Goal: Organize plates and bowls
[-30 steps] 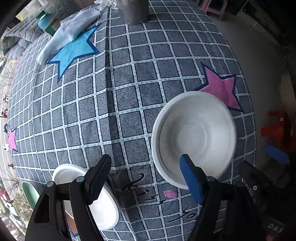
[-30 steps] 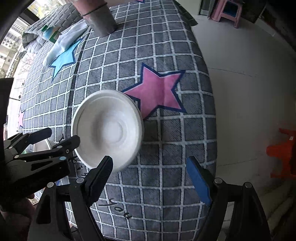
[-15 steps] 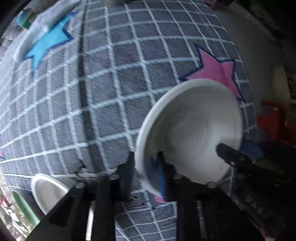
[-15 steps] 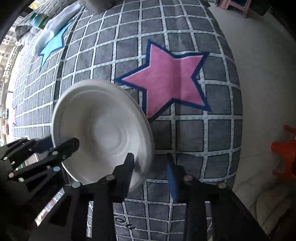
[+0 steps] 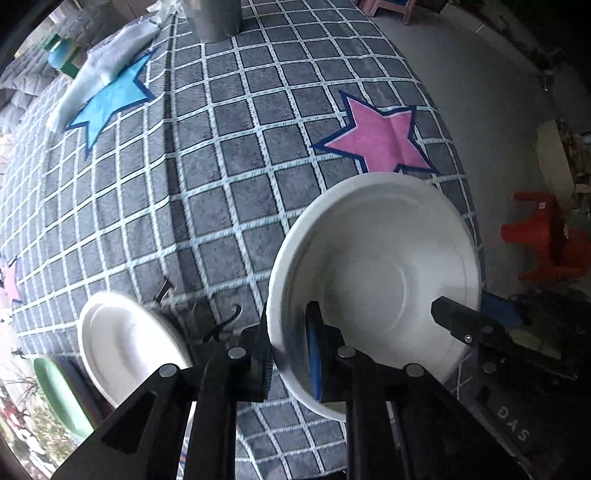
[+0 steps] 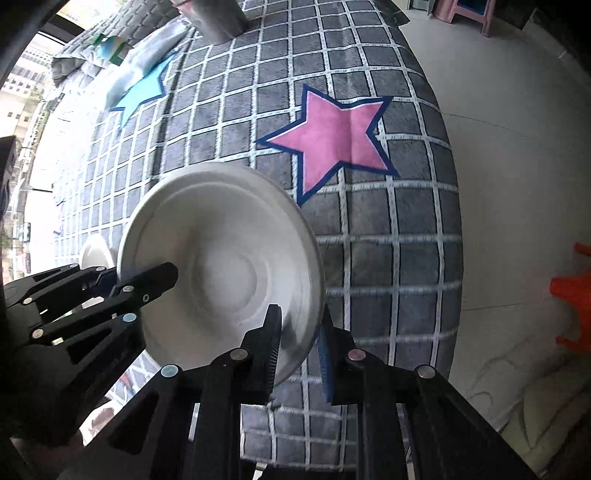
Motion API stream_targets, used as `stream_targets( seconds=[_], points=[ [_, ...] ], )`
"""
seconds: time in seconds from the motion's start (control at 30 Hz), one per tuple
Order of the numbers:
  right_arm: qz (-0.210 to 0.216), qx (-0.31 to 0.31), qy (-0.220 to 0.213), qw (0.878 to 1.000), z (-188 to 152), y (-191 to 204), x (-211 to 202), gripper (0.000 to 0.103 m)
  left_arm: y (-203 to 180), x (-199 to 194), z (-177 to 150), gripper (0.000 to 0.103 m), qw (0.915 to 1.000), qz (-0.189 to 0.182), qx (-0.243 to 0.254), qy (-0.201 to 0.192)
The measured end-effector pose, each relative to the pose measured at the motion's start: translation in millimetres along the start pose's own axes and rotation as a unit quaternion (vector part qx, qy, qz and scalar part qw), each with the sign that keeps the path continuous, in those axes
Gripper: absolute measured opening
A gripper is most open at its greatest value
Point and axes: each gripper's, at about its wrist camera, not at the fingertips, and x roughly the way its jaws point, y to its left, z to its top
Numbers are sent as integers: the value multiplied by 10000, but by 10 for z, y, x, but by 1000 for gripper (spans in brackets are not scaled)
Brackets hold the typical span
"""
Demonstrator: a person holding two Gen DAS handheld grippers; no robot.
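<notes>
Your left gripper (image 5: 288,349) is clamped on the near left rim of the white bowl (image 5: 376,280), black finger outside the wall and blue pad inside. Your right gripper (image 6: 297,349) pinches the opposite rim of the same bowl (image 6: 221,273), black finger inside, blue pad outside, so you hold it from both sides at once. In the left view the right gripper's tips (image 5: 480,321) show on the bowl's right edge; in the right view the left gripper (image 6: 110,286) shows on its left edge. The bowl is tilted, its hollow facing you, over the near edge of the checked cloth (image 5: 229,192); whether it touches the cloth cannot be told. Just left of it a white plate (image 5: 125,343) lies on the cloth, overhanging the near edge, with a green dish (image 5: 59,398) lower down beyond that edge. Past the bowl is a pink star (image 5: 376,136) in the cloth pattern. Farther back, a blue star (image 5: 107,99) lies partly under a pale towel (image 5: 107,62), and a grey cylinder (image 5: 218,16) stands at the far edge. A red stool (image 5: 546,236) sits on the floor to your right.
</notes>
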Motion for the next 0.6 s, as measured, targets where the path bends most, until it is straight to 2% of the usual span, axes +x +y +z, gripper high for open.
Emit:
stream_targets(
  seconds=[0.1, 0.3, 0.5, 0.6],
  points=[
    [114, -175, -25, 9998, -161, 40, -122, 21, 95, -99, -253, 17, 9999, 29, -96, -13],
    [226, -736, 57, 9970, -460, 437, -192, 21, 198, -399, -748, 17, 9993, 260, -251, -40],
    [233, -1488, -96, 9885, -569, 1046, -316, 21, 640, -632, -961, 18, 9964, 151, -818, -186],
    [178, -1742, -222, 9843, -553, 1318, -370, 21, 799, -798, -999, 18, 9947, 262, -918, -377]
  ],
)
